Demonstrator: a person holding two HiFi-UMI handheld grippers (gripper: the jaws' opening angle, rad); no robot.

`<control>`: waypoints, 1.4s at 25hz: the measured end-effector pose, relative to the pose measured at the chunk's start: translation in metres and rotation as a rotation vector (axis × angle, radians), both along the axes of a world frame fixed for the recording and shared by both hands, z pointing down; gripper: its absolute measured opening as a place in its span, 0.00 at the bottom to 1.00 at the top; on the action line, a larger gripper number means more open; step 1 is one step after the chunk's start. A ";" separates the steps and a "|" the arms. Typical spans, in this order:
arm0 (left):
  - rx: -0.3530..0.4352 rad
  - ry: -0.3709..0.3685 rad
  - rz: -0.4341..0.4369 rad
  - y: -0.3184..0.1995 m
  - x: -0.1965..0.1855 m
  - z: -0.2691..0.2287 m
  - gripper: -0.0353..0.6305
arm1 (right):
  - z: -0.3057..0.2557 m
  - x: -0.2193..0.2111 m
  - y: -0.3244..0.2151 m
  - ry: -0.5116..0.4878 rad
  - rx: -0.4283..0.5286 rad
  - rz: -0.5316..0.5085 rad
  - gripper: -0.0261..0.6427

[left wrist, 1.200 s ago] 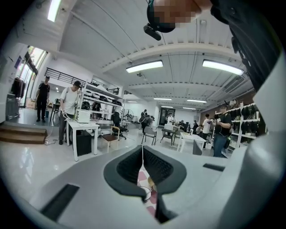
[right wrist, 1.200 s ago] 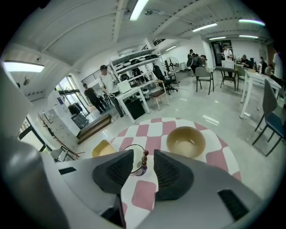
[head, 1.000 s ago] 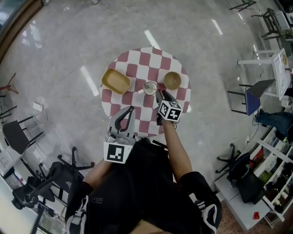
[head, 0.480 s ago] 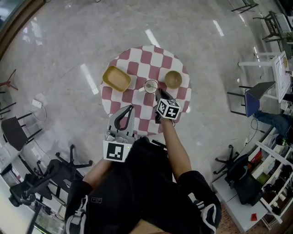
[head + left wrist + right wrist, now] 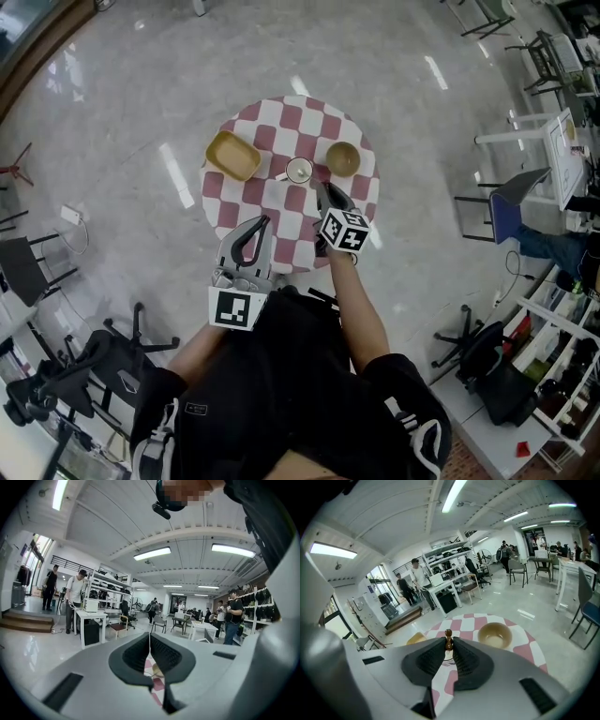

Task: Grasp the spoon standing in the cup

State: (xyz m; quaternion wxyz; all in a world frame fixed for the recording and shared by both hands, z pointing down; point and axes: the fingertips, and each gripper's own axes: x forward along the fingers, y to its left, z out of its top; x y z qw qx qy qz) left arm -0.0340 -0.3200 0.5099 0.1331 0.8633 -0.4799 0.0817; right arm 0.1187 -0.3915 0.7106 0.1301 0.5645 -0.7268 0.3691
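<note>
A white cup (image 5: 299, 170) stands near the middle of the round checkered table (image 5: 281, 202). The spoon (image 5: 448, 633) rises from it, its brown knobbed handle clamped between the pads of my right gripper (image 5: 449, 645). In the head view that right gripper (image 5: 322, 190) reaches in just to the cup's near right. Only a sliver of the cup's rim (image 5: 446, 660) shows between the jaws. My left gripper (image 5: 265, 221) hovers over the table's near edge, shut and empty. Its closed tips (image 5: 149, 637) point across the room.
A yellow tray (image 5: 233, 155) lies left of the cup and a tan bowl (image 5: 343, 158) right of it; the bowl (image 5: 495, 634) is empty. Around the table is glossy floor. Office chairs (image 5: 122, 347) stand at the left, desks and shelves (image 5: 553, 141) at the right.
The head view has drifted, so the table sits slightly higher and further left. The right gripper stays at the cup. The left gripper holds its place.
</note>
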 end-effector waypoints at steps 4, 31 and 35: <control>0.042 0.000 -0.012 0.034 0.006 -0.015 0.07 | -0.042 0.005 0.027 0.003 0.096 -0.017 0.14; 0.256 -0.040 -0.060 0.288 0.024 -0.087 0.07 | -0.196 0.027 0.329 0.027 0.408 -0.086 0.14; 0.242 -0.036 -0.052 0.295 0.019 -0.084 0.07 | -0.208 0.017 0.344 0.035 0.423 -0.095 0.14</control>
